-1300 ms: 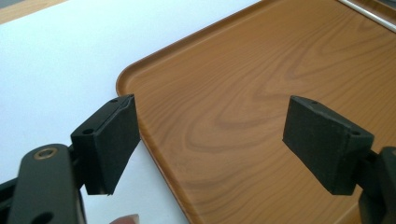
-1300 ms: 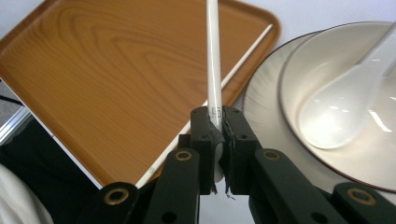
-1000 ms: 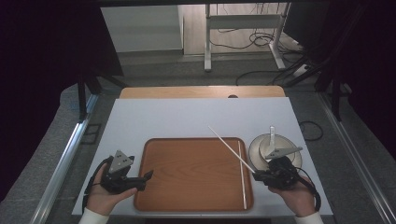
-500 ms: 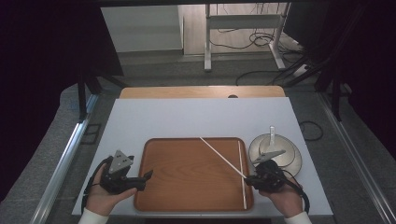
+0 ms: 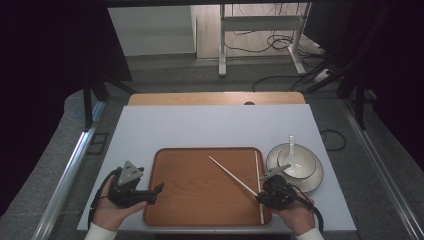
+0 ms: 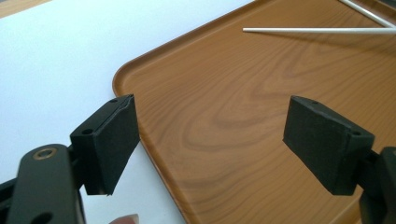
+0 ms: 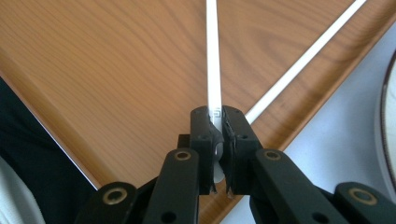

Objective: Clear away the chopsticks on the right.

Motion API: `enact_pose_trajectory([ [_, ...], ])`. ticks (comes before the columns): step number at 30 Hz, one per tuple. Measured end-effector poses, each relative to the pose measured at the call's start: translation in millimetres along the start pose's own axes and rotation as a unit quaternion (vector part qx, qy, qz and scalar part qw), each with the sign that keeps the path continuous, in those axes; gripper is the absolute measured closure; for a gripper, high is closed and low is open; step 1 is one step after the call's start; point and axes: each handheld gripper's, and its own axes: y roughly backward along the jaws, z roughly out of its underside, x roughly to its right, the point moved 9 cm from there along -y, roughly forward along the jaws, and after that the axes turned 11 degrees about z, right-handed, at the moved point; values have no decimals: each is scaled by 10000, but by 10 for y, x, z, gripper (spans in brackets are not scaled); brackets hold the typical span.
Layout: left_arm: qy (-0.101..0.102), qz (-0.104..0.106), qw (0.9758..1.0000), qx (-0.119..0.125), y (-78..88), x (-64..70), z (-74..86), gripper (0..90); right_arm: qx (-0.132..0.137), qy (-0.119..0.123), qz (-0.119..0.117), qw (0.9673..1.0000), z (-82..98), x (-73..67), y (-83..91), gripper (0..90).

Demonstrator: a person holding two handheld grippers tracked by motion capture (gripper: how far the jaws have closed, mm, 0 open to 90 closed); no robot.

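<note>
Right gripper view showed the right gripper [image 7: 215,122] with its jaws clamped on one white chopstick [image 7: 213,56], angled over the wooden tray [image 5: 195,200]; a second chopstick [image 5: 258,185] lay by the tray's right rim. Best lowered flat alongside it before release. The left gripper [image 6: 210,144] hung wide and empty.

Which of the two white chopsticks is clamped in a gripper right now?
The slanted chopstick, pinched at its near end by the right gripper. The other chopstick lies loose, straight along the wooden tray's right rim.
</note>
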Motion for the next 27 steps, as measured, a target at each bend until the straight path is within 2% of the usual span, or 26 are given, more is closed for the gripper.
enact_pose_trajectory([
  [6,-22,4,10000,-49,-18,15,7,176,-176,159,6,9997,33,-47,-54,826],
  [11,-112,23,9999,40,-8,48,-28,177,-263,261,7,9993,49,-87,-73,825],
  [16,-87,17,10000,5,-17,31,-10,177,-427,398,-35,9983,84,-136,-99,822],
  [27,-75,4,10000,-22,-28,14,6,178,-475,520,-36,9975,99,-163,-101,792],
])
